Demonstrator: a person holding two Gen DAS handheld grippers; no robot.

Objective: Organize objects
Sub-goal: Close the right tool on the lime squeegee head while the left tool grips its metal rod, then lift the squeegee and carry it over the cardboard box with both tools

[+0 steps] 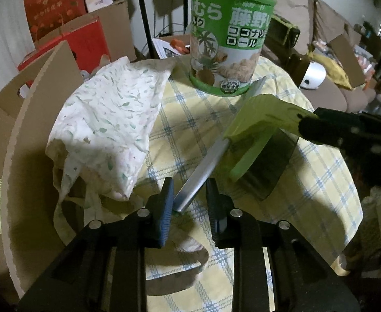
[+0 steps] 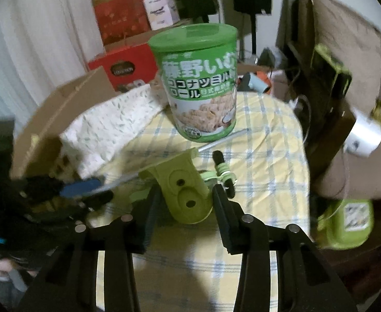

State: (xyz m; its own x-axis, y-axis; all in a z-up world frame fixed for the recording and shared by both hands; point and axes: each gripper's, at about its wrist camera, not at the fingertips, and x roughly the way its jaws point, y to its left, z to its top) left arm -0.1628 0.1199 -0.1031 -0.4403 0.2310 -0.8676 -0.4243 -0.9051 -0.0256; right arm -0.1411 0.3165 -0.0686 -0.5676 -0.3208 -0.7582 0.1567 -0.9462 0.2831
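A lime-green plastic holder with a flat metal bar through it hangs over the yellow checked tablecloth. My left gripper is shut on the bar's near end, with the blue pad against its edge. My right gripper reaches in from the right onto the holder's far corner. In the right wrist view the holder fills the gap between my right gripper's fingers, which press on both its sides. My left gripper grips the bar at the left. A green snack tin stands upright behind.
A white leaf-print cloth lies left of the tin, half in an open cardboard box. A black-handled tool with green bands lies beyond the holder. Red boxes stand behind, a green container sits off the table's right edge.
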